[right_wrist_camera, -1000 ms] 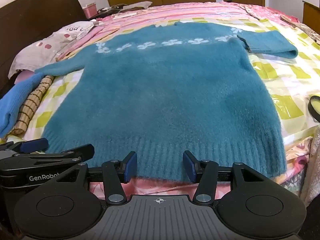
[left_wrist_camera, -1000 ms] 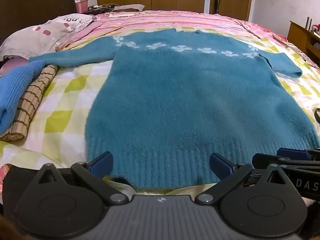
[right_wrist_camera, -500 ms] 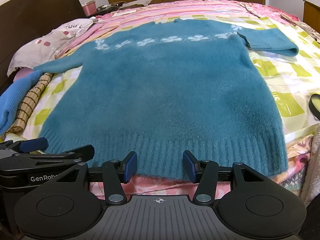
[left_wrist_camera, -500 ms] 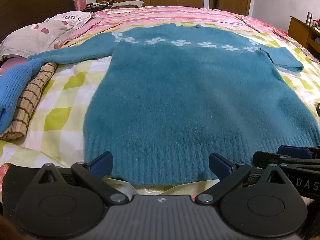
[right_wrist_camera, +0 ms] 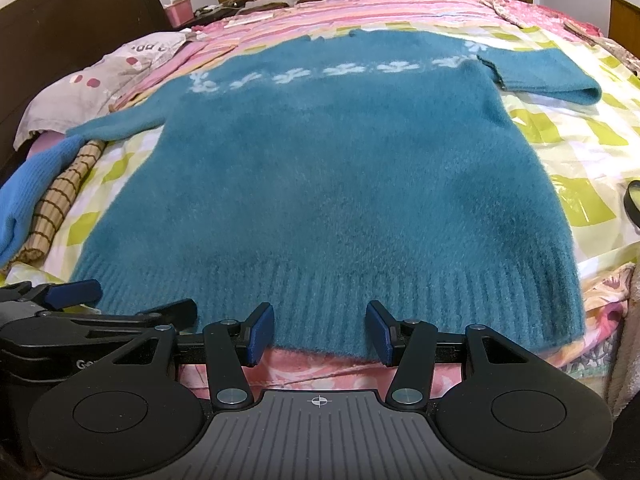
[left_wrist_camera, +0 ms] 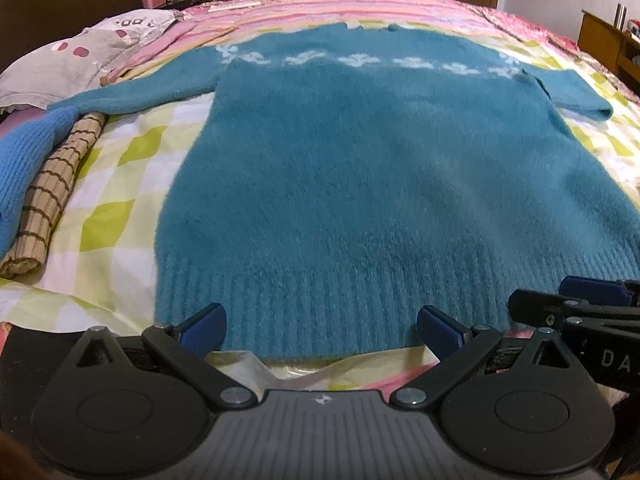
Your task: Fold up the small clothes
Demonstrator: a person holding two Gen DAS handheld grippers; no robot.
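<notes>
A fuzzy teal sweater with a row of white flowers across the chest lies flat on the bed, both sleeves spread out to the sides. Its ribbed hem faces me. My left gripper stands open just short of the hem's left half, with only the hem's edge showing between its blue pads. My right gripper is open too, a bit narrower, at the hem's middle to right part. Neither pair of pads presses on the knit. Each gripper shows at the edge of the other's view.
A bright blue knit and a folded tan checked cloth lie at the left on the yellow-checked sheet. A pillow sits beyond them, pink bedding behind. A dark ring lies at the right edge.
The left wrist view has drifted slightly, so the sweater's hem sits a little farther from the left gripper's pads. The right gripper has stayed where it was.
</notes>
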